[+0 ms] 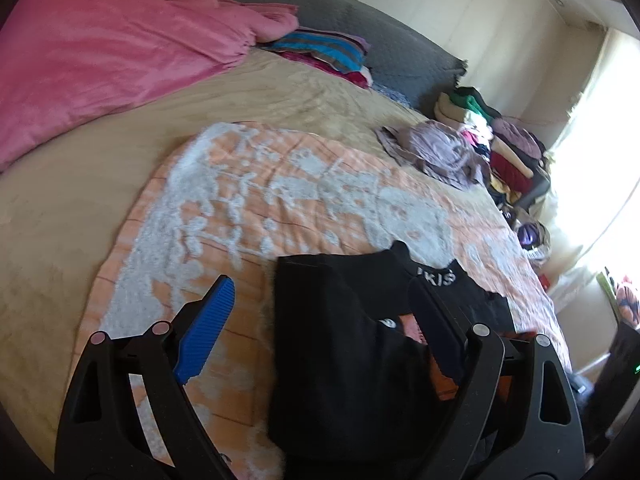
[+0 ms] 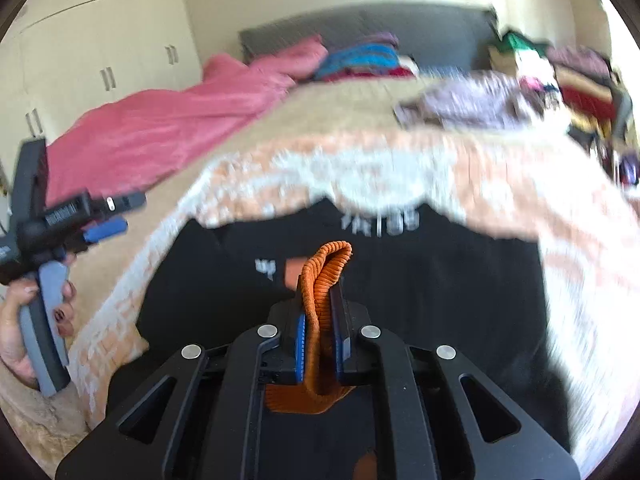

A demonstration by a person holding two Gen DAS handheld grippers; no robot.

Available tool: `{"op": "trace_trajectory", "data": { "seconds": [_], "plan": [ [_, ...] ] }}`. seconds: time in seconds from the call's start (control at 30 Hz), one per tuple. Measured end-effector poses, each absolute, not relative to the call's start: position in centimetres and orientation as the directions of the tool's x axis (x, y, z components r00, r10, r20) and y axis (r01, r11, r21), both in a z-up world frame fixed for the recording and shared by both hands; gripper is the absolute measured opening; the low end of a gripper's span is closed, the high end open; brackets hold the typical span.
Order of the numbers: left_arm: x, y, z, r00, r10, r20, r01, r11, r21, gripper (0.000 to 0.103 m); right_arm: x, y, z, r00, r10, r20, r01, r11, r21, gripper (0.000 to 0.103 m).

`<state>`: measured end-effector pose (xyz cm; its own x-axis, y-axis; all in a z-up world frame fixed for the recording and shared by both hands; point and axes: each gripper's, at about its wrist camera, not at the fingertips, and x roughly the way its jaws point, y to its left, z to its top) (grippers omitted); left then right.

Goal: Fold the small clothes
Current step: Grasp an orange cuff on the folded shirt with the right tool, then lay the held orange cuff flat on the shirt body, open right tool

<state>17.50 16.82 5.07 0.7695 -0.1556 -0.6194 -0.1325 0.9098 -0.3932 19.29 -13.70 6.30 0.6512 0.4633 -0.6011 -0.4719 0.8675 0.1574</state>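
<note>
My right claw [image 2: 320,344] is clamped on an orange ribbed knit [image 2: 324,280], a doubled fold of it standing up between the pads; more orange hangs below the jaws. Looks like a cuff or hem of the black garment [image 2: 420,280], but I can't tell for sure whether it's one piece or a separate item. My left claw [image 1: 316,320] is wide open, holding nothing, hovering above the garment's left part; one blue pad [image 1: 206,328] sits over the patterned blanket [image 1: 280,192], the other finger is over the black cloth.

The black garment [image 1: 336,340] lies spread on the orange-and-white blanket at the near edge of the bed [image 1: 60,220], white lettering toward the headboard side. The right wrist view is motion-blurred, so fine edges are unclear.

Handling, my guess: light, soft, limp, no stiffness. It'll sag and drag wherever it isn't held. The ribbed knit is thick and grippy, a good pinch spot, unlikely to slip. The black cloth looks thinner and may bunch.

For a clean fold I'd take hold at edges or corners, not mid-panel, with the left claw pinching the left edge at matching height. Risk: snagging the blanket along with the cloth.

Pink blanket [image 1: 100,60] and clothes pile [image 1: 500,148] are well apart at the far side.
</note>
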Motion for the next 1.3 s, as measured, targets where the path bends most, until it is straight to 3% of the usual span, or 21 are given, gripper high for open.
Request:
{"op": "trace_trajectory", "data": {
  "seconds": [0.23, 0.4, 1.3],
  "plan": [
    [17.4, 17.8, 4.7, 0.768, -0.142, -0.625, -0.153, 0.906, -0.395, 0.081, 21.4, -15.6, 11.0, 0.729, 0.447, -0.518, -0.488, 0.870, 0.065, 0.009],
    [17.7, 16.8, 4.5, 0.764, -0.123, -0.633, -0.145, 0.924, -0.354, 0.081, 22.6, -17.9, 10.9, 0.760, 0.394, -0.517, -0.432, 0.900, 0.050, 0.009],
    [19.0, 10.0, 1.6, 0.701, -0.155, -0.696, -0.026, 0.970, -0.243, 0.075, 23.8, -22.2, 3.7, 0.726, 0.245, -0.642, -0.274, 0.960, 0.057, 0.010]
  ]
}}
